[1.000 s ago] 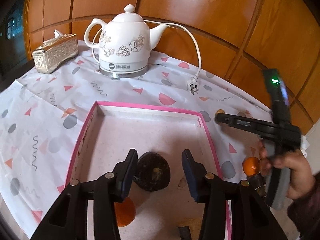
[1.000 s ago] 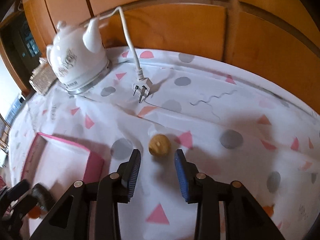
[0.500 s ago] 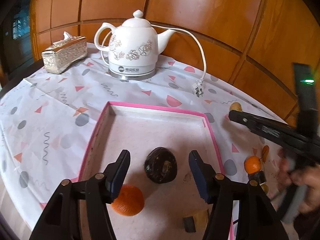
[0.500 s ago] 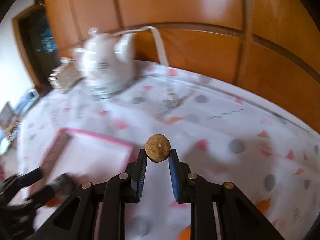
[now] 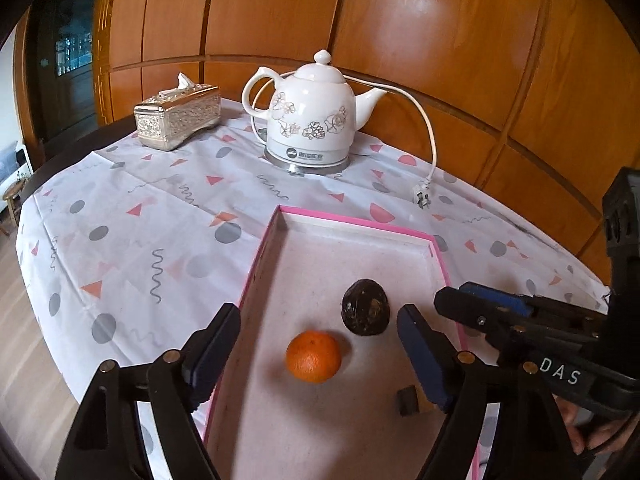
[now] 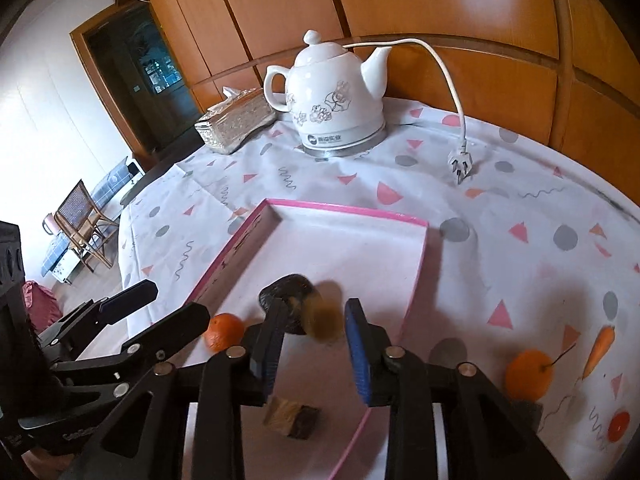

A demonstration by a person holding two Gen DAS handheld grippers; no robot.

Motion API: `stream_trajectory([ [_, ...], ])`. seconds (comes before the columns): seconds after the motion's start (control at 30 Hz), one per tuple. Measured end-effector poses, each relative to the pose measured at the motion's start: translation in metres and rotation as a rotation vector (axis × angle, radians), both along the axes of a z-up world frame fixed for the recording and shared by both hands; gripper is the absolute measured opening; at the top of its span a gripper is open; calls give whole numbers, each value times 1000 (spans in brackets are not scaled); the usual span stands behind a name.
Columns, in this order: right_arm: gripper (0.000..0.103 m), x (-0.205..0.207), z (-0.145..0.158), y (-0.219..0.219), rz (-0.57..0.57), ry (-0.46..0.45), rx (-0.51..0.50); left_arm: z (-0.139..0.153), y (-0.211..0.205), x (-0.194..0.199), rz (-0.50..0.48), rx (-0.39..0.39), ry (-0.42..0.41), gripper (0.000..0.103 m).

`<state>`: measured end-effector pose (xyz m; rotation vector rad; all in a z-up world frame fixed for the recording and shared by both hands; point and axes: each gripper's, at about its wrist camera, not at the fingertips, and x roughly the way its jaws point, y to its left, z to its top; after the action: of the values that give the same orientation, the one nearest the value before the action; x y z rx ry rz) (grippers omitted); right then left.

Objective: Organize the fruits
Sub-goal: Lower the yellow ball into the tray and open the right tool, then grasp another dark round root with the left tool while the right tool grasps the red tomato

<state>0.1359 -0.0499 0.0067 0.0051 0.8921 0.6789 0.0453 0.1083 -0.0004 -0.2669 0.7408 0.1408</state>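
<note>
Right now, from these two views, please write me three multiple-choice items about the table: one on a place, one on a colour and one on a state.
1. Where does the white kettle stand?
A. on the cloth, beyond the tray
B. inside the tray
C. on the floor

2. What colour is the tray's rim?
A. blue
B. pink
C. green

3. How is the kettle's plug?
A. pushed into a wall socket
B. lying loose on the cloth
C. hanging over the table edge

Answers:
1 A: the kettle stands on the patterned cloth behind the tray's far rim.
2 B: a pink edge runs around the tray.
3 B: the plug's prongs lie bare on the cloth, in no socket.
</note>
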Motion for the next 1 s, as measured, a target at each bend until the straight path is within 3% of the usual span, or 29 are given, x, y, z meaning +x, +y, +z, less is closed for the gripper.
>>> stream_trajectory([
  [0.4, 37, -46, 1, -26, -98, -63, -38, 3, -7, -22, -40, -14, -28, 86],
  [0.57, 37, -69, -5, -64, -210, -88, -45, 6, -27, -23, -125, -23, -39, 86],
  [0.8, 37, -97, -26, -142, -422, -42, -25, 6, -67, -21, -270, -32, -30, 86],
  [1.0, 37, -116, -43, -188, -538, 7, -22, 6, -109, -19, -399, -47, -16, 83],
])
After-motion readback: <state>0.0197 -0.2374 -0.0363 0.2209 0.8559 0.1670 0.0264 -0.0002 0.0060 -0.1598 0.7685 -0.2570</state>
